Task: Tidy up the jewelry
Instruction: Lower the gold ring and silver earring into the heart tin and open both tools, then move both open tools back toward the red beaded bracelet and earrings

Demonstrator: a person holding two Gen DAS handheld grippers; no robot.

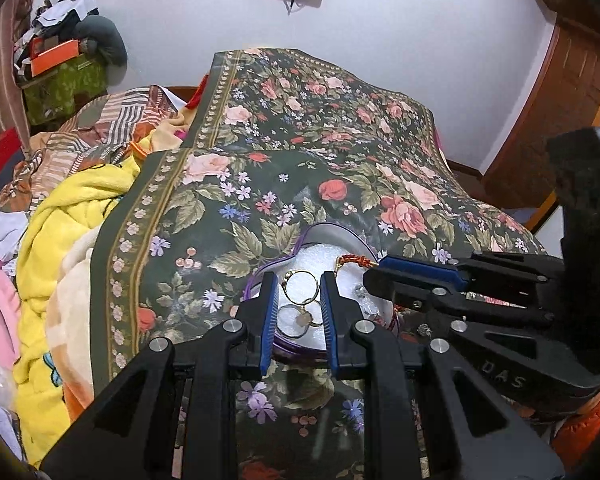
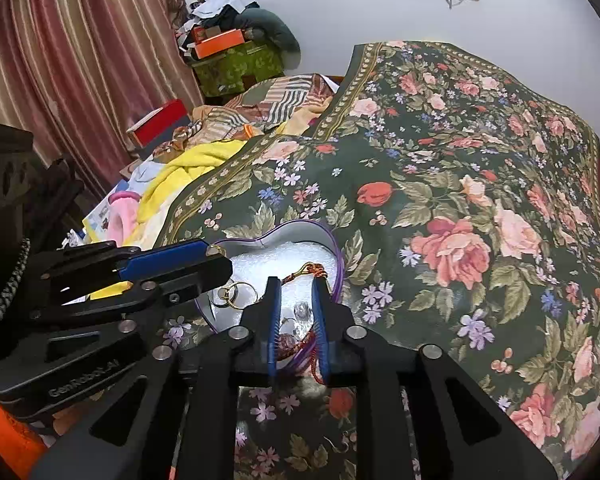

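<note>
A heart-shaped tin [image 1: 313, 228] [image 2: 284, 222] with a purple rim and white foam lining sits on the floral bedspread. My left gripper [image 1: 298, 280] [image 2: 221, 266] hangs over its left half, shut on linked gold hoops [image 1: 301, 286] [image 2: 240, 292] that dangle onto the foam. A red braided cord [image 1: 354, 259] [image 2: 306, 270] lies across the foam at the tips of my right gripper [image 2: 296, 282] [image 1: 370, 276]. The right jaws stand slightly apart, and the pads do not press on the cord. A small silver piece [image 2: 302, 312] rests on the foam between the right fingers.
The dark floral bedspread [image 2: 460, 160] covers the bed to the right and beyond. A heap of yellow blanket [image 1: 60, 220] and clothes lies left of the tin. Striped curtains [image 2: 80, 60], stacked boxes and a wooden door [image 1: 572, 92] ring the room.
</note>
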